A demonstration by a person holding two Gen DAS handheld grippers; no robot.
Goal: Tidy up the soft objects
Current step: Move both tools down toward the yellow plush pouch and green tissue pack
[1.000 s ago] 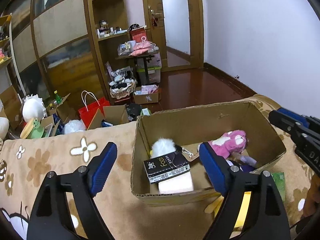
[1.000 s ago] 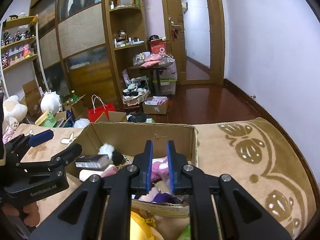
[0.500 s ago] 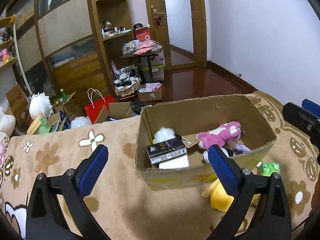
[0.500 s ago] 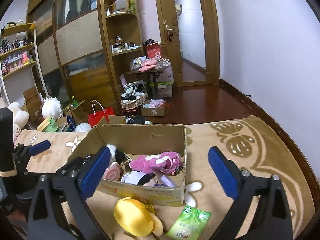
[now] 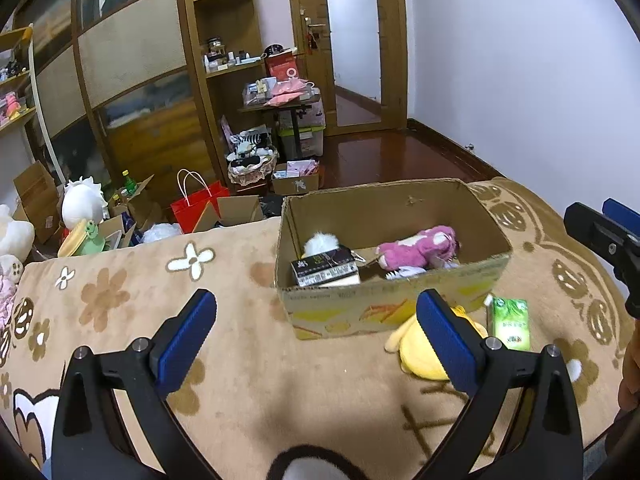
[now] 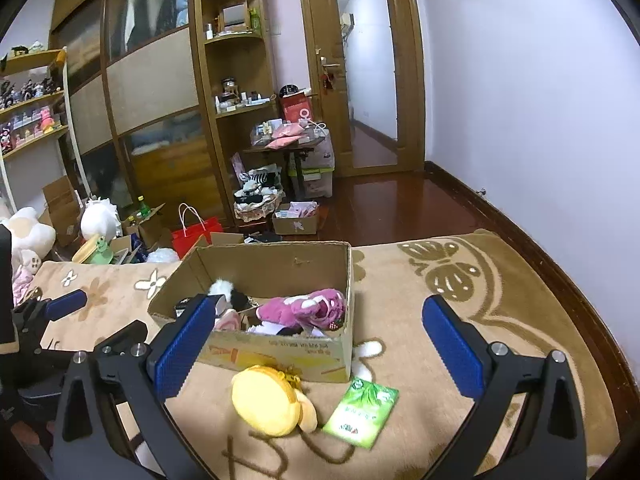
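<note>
A cardboard box [image 5: 392, 310] [image 6: 280, 350] stands on the brown patterned blanket. Inside lie a pink plush toy [image 5: 418, 246] [image 6: 308, 308], a white fluffy ball [image 5: 320, 242] and a black tissue pack [image 5: 324, 268]. A yellow plush [image 6: 268, 400] [image 5: 416, 354] and a green tissue pack [image 6: 360, 412] [image 5: 510, 322] lie in front of the box. My left gripper [image 5: 316, 338] is open and empty, pulled back from the box. My right gripper [image 6: 312, 346] is open and empty, above the yellow plush.
The blanket [image 5: 120, 300] ends at a far edge, with a red bag [image 5: 200, 204], open cartons and plush toys on the floor beyond. A wooden cabinet [image 6: 160, 80], a cluttered small table [image 6: 288, 144] and a door stand at the back.
My right gripper opened from shut; the pink plush now lies in the box. Both grippers have drawn back and up from the box.
</note>
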